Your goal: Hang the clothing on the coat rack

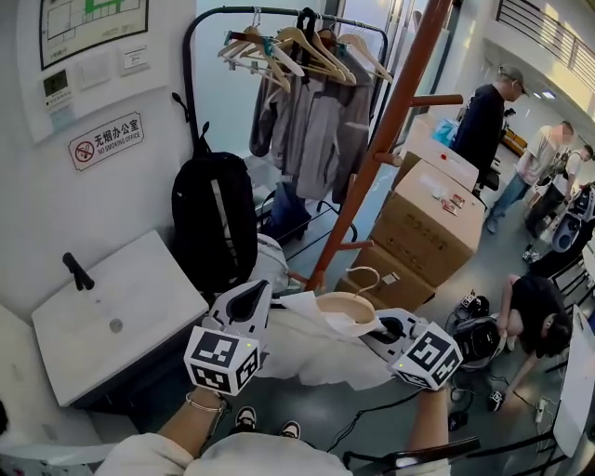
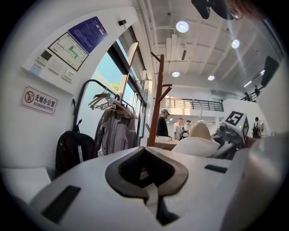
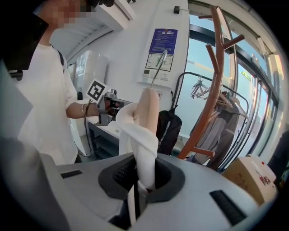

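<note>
A white garment (image 1: 316, 351) hangs on a pale wooden hanger (image 1: 346, 305) between my two grippers, low in the head view. My right gripper (image 1: 383, 327) is shut on the garment's twisted cloth (image 3: 141, 135) just below the hanger (image 3: 149, 106), whose metal hook (image 3: 159, 62) points up. My left gripper (image 1: 253, 296) sits at the garment's left edge with its jaws together, and a thin white strip shows in the left gripper (image 2: 145, 173). The brown wooden coat rack (image 1: 395, 112) stands behind, beyond both grippers, its pegs bare; the same coat rack (image 3: 216, 90) shows in the right gripper view.
A black clothes rail (image 1: 279, 14) with hangers and grey jackets (image 1: 316, 121) stands behind the rack. A black backpack (image 1: 214, 218) leans by the wall. Cardboard boxes (image 1: 428, 218) sit right of the pole, a white cabinet (image 1: 112, 316) at left. Several people stand or crouch at right.
</note>
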Demonstrator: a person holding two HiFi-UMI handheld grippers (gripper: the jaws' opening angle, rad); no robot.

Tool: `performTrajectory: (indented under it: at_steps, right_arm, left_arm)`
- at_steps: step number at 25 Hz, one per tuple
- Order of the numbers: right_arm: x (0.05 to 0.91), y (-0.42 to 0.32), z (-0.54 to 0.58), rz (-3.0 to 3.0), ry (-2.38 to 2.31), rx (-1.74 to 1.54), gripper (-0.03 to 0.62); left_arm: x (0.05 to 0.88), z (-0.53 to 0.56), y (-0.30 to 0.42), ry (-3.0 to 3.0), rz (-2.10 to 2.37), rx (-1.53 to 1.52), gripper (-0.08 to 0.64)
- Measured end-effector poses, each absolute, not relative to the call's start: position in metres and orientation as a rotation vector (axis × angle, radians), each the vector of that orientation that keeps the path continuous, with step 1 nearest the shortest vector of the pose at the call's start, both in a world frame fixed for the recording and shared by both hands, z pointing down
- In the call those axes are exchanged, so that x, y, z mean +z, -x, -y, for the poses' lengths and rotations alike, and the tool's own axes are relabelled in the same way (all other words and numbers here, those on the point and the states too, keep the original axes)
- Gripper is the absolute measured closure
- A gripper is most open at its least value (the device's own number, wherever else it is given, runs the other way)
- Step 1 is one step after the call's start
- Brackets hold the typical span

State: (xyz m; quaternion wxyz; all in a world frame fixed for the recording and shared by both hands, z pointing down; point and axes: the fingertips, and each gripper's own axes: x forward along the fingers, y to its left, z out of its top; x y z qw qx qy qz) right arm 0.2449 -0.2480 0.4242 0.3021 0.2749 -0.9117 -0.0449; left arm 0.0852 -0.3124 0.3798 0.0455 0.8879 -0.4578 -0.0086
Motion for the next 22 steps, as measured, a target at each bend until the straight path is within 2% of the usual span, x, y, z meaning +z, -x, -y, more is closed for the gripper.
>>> performTrajectory:
  at_steps: [4, 13, 22]
  right_arm:
    - [0.414, -0.245, 0.252, 2.414, -0.701, -0.159, 0.545]
    - [0.319, -0.276, 0.275, 2.403, -0.740, -0.276, 0.545]
    - [0.273, -0.291, 0.300, 2.451, -0.695, -0.179, 0.545]
  left_arm:
    - [0.374, 0.311, -0.084, -2.725, 1.401, -0.031, 0.552]
    - [0.291, 0.324, -0.096, -2.870, 1.427, -0.089, 0.552]
    - [0.252, 0.324, -0.111, -2.944, 1.402, -0.171, 0.552]
